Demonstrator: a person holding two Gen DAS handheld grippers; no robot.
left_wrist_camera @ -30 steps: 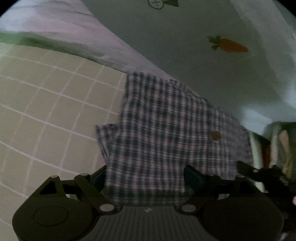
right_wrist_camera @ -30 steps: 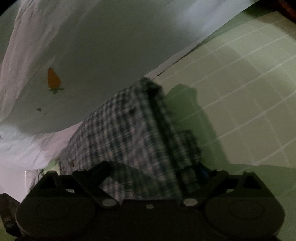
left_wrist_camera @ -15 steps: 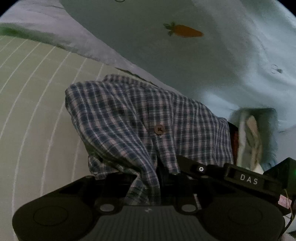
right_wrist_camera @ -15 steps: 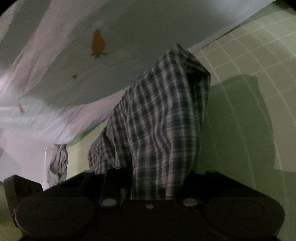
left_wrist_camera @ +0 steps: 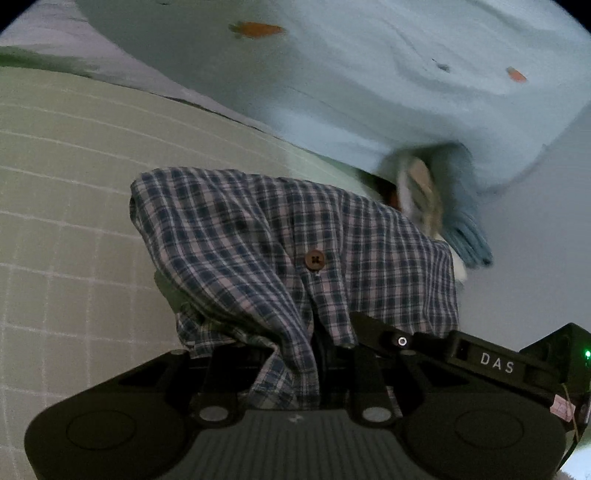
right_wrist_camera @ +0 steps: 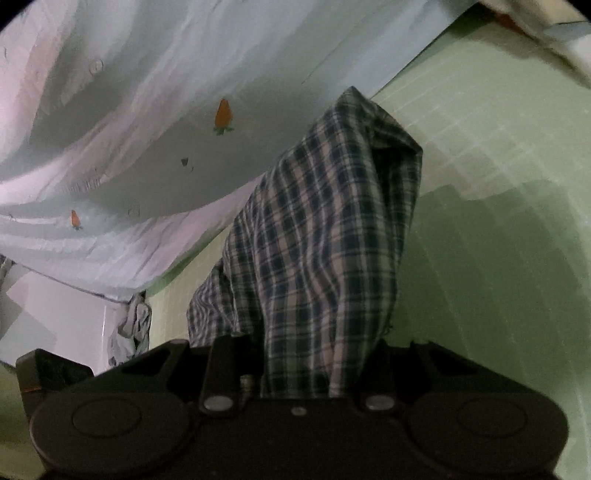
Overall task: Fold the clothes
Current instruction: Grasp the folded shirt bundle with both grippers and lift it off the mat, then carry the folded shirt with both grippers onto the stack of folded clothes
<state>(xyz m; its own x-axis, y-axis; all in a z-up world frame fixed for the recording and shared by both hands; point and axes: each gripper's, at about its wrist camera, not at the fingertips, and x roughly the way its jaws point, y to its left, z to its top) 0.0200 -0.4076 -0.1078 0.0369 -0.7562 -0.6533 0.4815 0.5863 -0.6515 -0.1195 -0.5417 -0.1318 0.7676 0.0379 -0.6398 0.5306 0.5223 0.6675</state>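
Beneath you spreads the pale green surface [left_wrist_camera: 66, 206] ruled with a white grid, seen from both wrists [right_wrist_camera: 498, 155]. Along its far edge lies a light blue sheet [left_wrist_camera: 369, 74] printed with small orange carrots [left_wrist_camera: 258, 29]; the right wrist view shows the same sheet [right_wrist_camera: 147, 147] rumpled into long folds, with a carrot [right_wrist_camera: 223, 114] near its middle.

The plaid shirt [left_wrist_camera: 258, 240], blue and white check, hangs bunched between your two claws and stands raised off the grid. In the left wrist view it drapes in a wide mound, and its lower folds run down into your left claw [left_wrist_camera: 317, 373], which is clenched on the cloth. In the right wrist view the shirt [right_wrist_camera: 325, 240] rises as a tall narrow drape, casting a shadow on the grid to its right, and your right claw [right_wrist_camera: 299, 369] is likewise clenched on its lower end.

The right claw's black body, marked DAS [left_wrist_camera: 496, 363], reaches into the left wrist view, touching the shirt's hem. Behind the shirt sits a blurred pile of other clothes [left_wrist_camera: 436, 206].

A brown button [left_wrist_camera: 315, 259] shows on the shirt's front.
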